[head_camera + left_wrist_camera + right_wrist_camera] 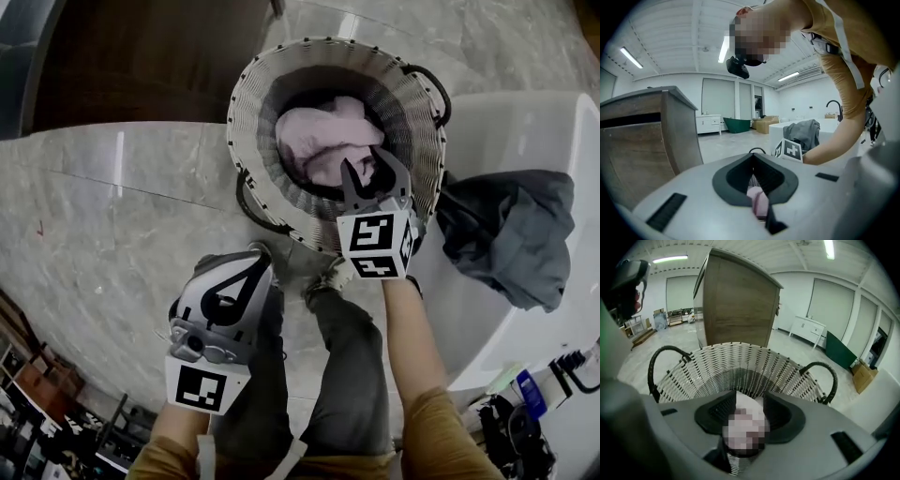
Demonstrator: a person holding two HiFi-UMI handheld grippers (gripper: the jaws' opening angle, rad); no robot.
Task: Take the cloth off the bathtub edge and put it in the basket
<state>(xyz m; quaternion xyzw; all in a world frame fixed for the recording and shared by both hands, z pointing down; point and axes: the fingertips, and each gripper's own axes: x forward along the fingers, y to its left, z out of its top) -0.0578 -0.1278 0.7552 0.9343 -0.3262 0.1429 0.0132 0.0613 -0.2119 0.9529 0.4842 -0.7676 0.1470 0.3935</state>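
Observation:
The white wicker basket stands on the floor beside the white bathtub. A pink cloth lies bunched inside it. My right gripper hangs over the basket's near rim with its fingers apart, and a fold of the pink cloth sits between them. In the right gripper view the basket fills the middle and the pink cloth lies in the gap. A dark grey cloth drapes over the bathtub edge. My left gripper is held low by the person's knee, shut and empty.
A wooden cabinet stands behind the basket on the marble floor. The person's legs and shoes are just in front of the basket. Bottles and small items sit at the lower right by the tub.

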